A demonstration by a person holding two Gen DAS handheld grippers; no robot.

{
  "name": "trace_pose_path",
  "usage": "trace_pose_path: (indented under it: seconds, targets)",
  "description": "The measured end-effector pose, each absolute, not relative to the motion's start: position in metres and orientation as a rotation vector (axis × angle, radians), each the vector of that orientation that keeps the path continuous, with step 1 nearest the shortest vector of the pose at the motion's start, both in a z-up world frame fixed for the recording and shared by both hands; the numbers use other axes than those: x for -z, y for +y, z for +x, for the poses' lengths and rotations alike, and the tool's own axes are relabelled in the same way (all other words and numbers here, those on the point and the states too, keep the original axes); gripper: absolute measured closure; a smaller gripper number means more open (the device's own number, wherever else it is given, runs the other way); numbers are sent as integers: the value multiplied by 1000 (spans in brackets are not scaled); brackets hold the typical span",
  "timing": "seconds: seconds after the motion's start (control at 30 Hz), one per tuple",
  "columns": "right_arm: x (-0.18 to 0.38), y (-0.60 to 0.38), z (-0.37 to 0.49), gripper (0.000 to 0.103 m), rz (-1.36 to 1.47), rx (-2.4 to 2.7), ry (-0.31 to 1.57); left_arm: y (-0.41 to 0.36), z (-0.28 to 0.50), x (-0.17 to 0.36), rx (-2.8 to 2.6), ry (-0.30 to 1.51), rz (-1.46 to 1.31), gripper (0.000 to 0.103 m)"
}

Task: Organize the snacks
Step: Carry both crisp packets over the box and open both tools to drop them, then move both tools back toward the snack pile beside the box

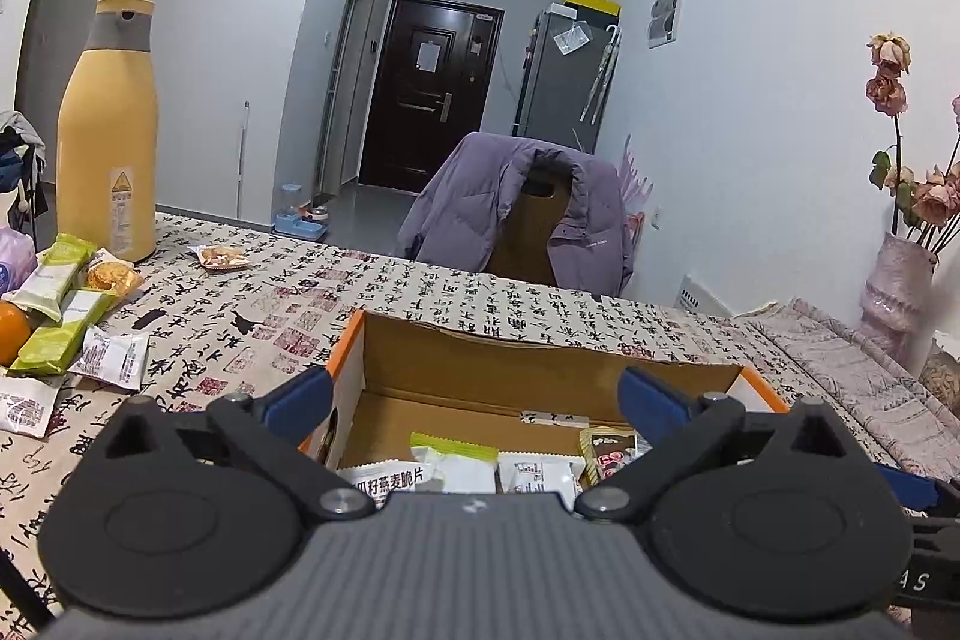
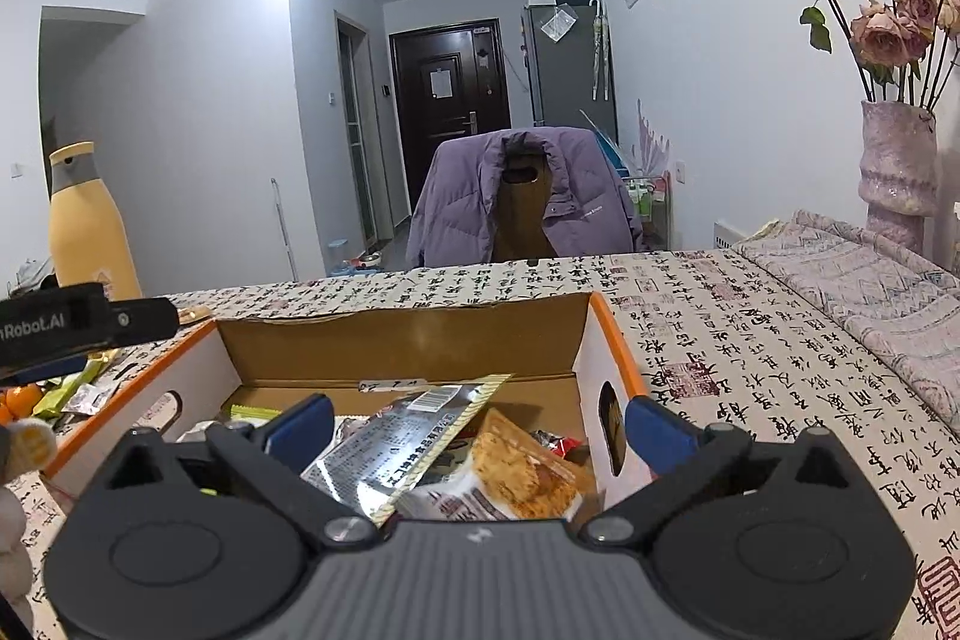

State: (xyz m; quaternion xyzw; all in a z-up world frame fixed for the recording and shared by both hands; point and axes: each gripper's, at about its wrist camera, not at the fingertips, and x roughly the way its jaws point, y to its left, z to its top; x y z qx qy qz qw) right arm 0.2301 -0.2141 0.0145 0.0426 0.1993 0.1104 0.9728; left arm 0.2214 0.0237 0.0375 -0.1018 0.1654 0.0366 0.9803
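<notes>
Nearest the lens in each wrist view sat the black gripper body, filling the lower frame. Both the left gripper (image 1: 474, 403) and the right gripper (image 2: 477, 427) stood with blue-padded jaws spread fully wide, gripping nothing, above the open cardboard box (image 1: 540, 370) on the calligraphy-print tablecloth (image 1: 420, 292). Only the left wrist view showed the loose snacks lying at the left edge of the frame: green bar packets (image 1: 57, 307), a white sachet (image 1: 111, 357), a biscuit pack (image 1: 223, 257) and an orange (image 1: 12, 331), all well apart from the box and near the yellow bottle (image 1: 108, 130). It also showed white packets (image 1: 456, 469) lined up inside the box at lower centre. Only the right wrist view showed a silver foil pouch (image 2: 396, 442) tilted against a clear pack of orange crackers (image 2: 522, 472) inside the box, and the left gripper's black housing at the left edge. The near wall of the box was hidden behind both gripper bodies. Printing on the packets was mostly too small to read. The vase of dried roses (image 2: 897, 172) was cut off at the right edge in the left wrist view.
</notes>
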Motion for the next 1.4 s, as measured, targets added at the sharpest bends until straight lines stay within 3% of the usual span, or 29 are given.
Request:
trace_pose_path:
  seconds: [0.7,1.4]
  targets:
    - [-37,-212,202,0,40,-218,357,12,191,-69,-97,283,-169,0]
    - [-30,-219,117,0,30,-249,400,26,107,-57,-118,322,-146,0]
